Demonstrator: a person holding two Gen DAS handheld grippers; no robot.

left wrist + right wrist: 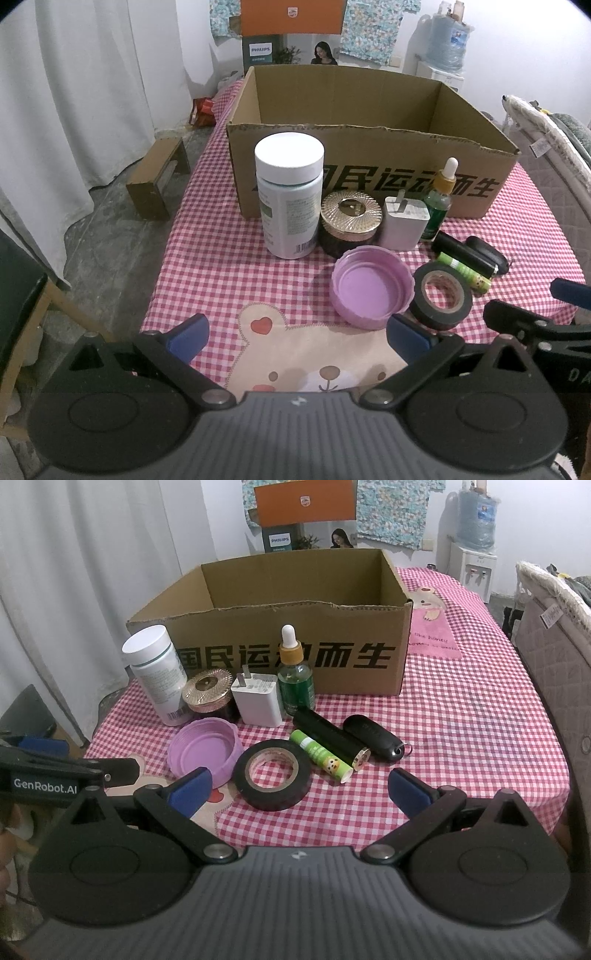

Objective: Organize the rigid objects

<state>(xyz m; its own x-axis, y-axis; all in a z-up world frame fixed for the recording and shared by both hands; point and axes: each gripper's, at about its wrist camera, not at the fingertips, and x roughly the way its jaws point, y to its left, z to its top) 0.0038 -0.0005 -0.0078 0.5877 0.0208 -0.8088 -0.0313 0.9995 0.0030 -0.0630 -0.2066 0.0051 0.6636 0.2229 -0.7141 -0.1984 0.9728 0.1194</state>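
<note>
Both the left gripper [295, 332] and right gripper [299, 788] hung with jaws wide and empty. The rigid items, from tall white pill bottle [289, 195] to black tape roll [272, 773], clustered before the open brown cardboard box [291, 624], likely their destination

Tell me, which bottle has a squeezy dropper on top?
The green glass dropper bottle, standing right of the white charger. The big white pill bottle has a flat white screw cap instead.
</note>
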